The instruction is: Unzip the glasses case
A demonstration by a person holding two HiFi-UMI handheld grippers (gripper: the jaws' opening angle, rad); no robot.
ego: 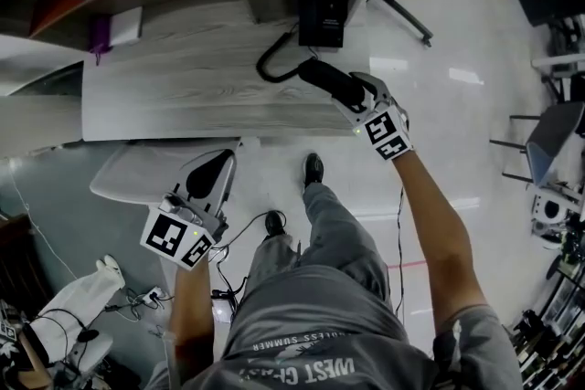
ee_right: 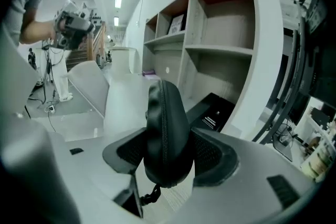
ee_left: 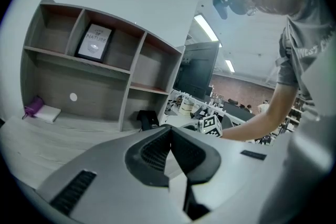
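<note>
The right tool (ego: 352,98) grips the glasses case (ee_right: 167,134): its two pads press on the case's flat sides, and the case stands on edge between them, with its closed zip (ee_right: 159,113) running up the narrow edge that faces the camera. A short dark pull cord (ee_right: 149,195) hangs from the case's lower end. In the head view the case sticks out ahead of this tool, raised above the near edge of the grey wood-grain bench (ego: 183,96). The tool's marker cube (ego: 388,132) sits at the wrist end, toward the person's arm.

The left tool (ego: 218,167) is closed, jaws together with nothing between them. It is held off the bench's near edge, well apart from the case, and points toward the bench.

Farther back on the bench a black box (ego: 322,18) stands against the shelf unit (ee_left: 131,68), with a black cable (ego: 274,64) looping in front of it. A purple item (ego: 101,36) lies at the bench's far left, and a framed picture (ee_left: 93,42) stands on an upper shelf.
</note>
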